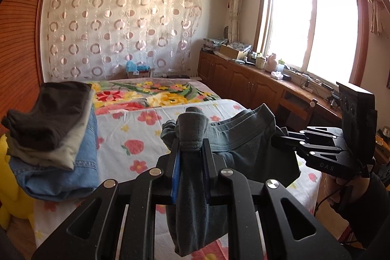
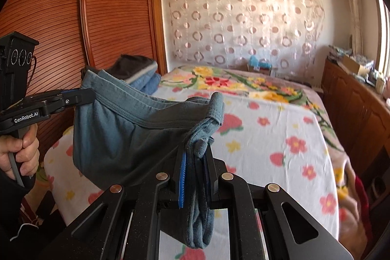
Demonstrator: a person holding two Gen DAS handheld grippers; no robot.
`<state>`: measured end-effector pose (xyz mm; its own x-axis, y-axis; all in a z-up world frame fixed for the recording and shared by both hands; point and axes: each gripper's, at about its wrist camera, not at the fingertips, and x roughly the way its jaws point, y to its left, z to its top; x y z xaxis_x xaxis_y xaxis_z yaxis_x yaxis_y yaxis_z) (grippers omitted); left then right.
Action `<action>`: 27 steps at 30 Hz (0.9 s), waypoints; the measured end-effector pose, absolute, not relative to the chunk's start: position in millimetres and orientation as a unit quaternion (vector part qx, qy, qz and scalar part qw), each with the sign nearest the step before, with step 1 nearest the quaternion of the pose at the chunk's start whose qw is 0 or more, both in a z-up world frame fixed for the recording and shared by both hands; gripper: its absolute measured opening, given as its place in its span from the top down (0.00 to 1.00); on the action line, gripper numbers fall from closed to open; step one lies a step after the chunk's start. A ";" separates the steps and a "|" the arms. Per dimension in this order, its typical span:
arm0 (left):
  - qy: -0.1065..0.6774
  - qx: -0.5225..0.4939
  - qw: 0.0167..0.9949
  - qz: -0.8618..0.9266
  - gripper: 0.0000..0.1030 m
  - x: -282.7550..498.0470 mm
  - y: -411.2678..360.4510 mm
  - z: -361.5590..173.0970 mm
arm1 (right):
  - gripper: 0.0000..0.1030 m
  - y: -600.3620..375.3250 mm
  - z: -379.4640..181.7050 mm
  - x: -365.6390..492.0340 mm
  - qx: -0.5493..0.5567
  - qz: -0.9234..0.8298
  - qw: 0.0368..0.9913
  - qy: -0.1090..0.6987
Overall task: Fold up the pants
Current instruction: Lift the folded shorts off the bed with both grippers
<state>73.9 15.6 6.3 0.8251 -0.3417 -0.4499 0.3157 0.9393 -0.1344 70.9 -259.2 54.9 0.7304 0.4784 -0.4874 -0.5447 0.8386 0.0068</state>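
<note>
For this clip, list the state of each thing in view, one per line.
Left hand-held gripper: shut on the pants' waistband.
Right hand-held gripper: shut on the waistband's other end.
Grey-blue pants: unfolded, hanging between both, off the bed.
Clothes stack: folded, on the bed edge.
Bed: covered by floral sheet.

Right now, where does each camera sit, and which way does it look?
Left wrist: sits on the left gripper, looks across the bed toward the window; shows the right gripper and a hand.
Right wrist: sits on the right gripper, looks across the bed toward the wardrobe; shows the left gripper and a hand.
Shared: the grey pants, clamped in both grippers, and the folded clothes.
</note>
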 end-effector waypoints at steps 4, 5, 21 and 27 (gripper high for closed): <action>0.228 -0.027 0.960 -0.162 0.84 74.6 28.2 14.5 | 0.88 -250.2 63.1 78.9 -0.077 0.283 0.928 0.229; 0.226 -0.026 0.960 -0.160 0.84 74.8 30.9 15.7 | 0.88 -246.7 65.2 81.1 -0.080 0.285 0.928 0.226; 0.188 -0.030 0.974 -0.125 0.84 58.4 64.5 35.7 | 0.88 -225.9 75.7 93.0 -0.108 0.314 0.925 0.184; 0.168 -0.022 0.979 -0.115 0.84 50.2 69.8 51.4 | 0.89 -225.6 81.5 91.9 -0.114 0.321 0.926 0.165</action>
<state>50.2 69.8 51.4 0.9172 -0.2319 -0.3240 0.2168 0.9727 -0.0824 91.8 -225.6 81.5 0.7395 0.5565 -0.3788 -0.6319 0.7679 -0.1054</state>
